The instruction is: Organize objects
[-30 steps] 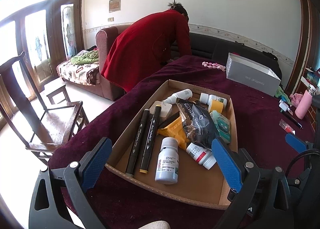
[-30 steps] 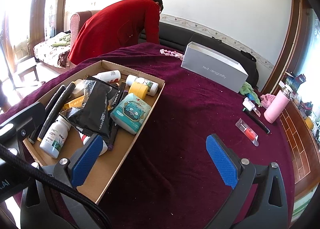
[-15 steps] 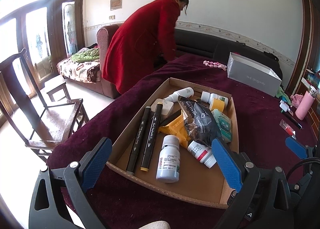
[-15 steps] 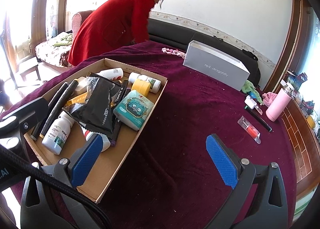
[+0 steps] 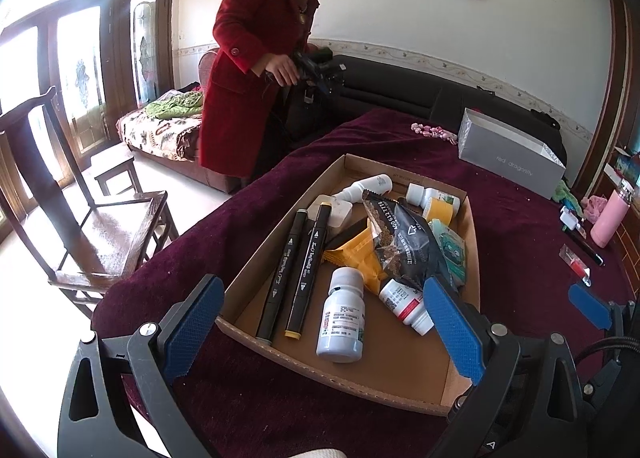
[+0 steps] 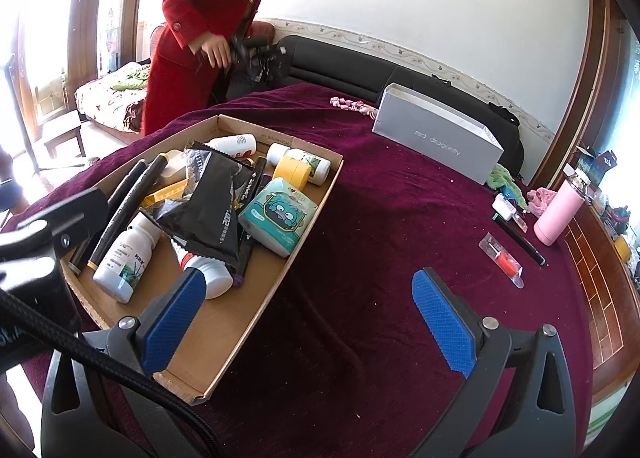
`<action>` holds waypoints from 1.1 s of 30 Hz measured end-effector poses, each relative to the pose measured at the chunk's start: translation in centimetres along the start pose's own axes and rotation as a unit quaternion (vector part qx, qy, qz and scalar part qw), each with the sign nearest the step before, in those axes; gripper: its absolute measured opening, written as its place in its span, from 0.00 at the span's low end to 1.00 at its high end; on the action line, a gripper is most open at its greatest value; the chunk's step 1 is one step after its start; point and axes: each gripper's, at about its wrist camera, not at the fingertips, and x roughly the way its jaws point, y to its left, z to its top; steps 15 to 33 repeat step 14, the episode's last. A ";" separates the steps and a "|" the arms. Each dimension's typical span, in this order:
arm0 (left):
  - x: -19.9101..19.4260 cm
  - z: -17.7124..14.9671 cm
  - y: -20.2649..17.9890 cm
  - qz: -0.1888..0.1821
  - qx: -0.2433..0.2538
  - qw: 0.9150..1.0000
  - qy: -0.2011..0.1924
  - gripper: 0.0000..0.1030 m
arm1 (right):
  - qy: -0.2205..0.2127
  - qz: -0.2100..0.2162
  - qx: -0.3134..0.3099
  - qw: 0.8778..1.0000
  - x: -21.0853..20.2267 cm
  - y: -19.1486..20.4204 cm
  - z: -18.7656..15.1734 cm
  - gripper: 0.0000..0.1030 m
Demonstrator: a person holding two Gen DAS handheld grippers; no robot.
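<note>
A shallow cardboard tray (image 5: 248, 278) (image 6: 256, 322) lies on a maroon tablecloth. It holds two black markers (image 5: 294, 274), white pill bottles (image 5: 342, 314) (image 6: 124, 258), a black snack bag (image 5: 404, 242) (image 6: 208, 206), a yellow packet (image 5: 356, 250), a teal tissue pack (image 6: 280, 214) and a yellow tape roll (image 6: 296, 172). My left gripper (image 5: 320, 322) is open and empty above the tray's near edge. My right gripper (image 6: 308, 310) is open and empty, over the tray's right wall and the cloth.
A grey box (image 6: 436, 142), a pink bottle (image 6: 558, 214), a black pen (image 6: 520, 238), a small clear packet with a red item (image 6: 502, 258) and pink beads (image 6: 352, 104) lie on the cloth. A person in a red coat (image 5: 256, 70) stands at the far left. A wooden chair (image 5: 80, 210) stands left.
The person in red has straightened up and turned, now holding a dark object. Both grippers have barely moved and stay open.
</note>
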 end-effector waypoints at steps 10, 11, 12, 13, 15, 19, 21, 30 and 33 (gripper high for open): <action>-0.6 0.0 0.2 0.014 -0.003 1.000 -0.009 0.95 | -0.002 0.005 -0.005 1.000 -0.3 0.5 0.0 1.00; -0.5 0.0 0.2 0.015 -0.004 1.000 -0.008 0.95 | -0.003 0.005 -0.007 1.000 -0.4 0.6 0.0 1.00; -0.6 0.0 0.2 0.017 -0.005 1.000 -0.007 0.95 | -0.005 0.004 -0.011 1.000 -0.5 0.8 0.1 1.00; -0.6 0.0 0.3 0.017 -0.007 1.000 -0.006 0.95 | -0.007 0.004 -0.014 1.000 -0.7 0.9 0.2 1.00; -0.6 0.1 0.3 0.016 -0.008 1.000 -0.006 0.95 | -0.008 0.005 -0.016 1.000 -0.7 1.0 0.2 1.00; -0.6 0.1 0.3 0.016 -0.008 1.000 -0.006 0.95 | -0.008 0.005 -0.016 1.000 -0.7 1.0 0.2 1.00; -0.6 0.1 0.3 0.016 -0.008 1.000 -0.006 0.95 | -0.008 0.005 -0.016 1.000 -0.7 1.0 0.2 1.00; -0.6 0.1 0.3 0.016 -0.008 1.000 -0.006 0.95 | -0.008 0.005 -0.016 1.000 -0.7 1.0 0.2 1.00; -0.6 0.1 0.3 0.016 -0.008 1.000 -0.006 0.95 | -0.008 0.005 -0.016 1.000 -0.7 1.0 0.2 1.00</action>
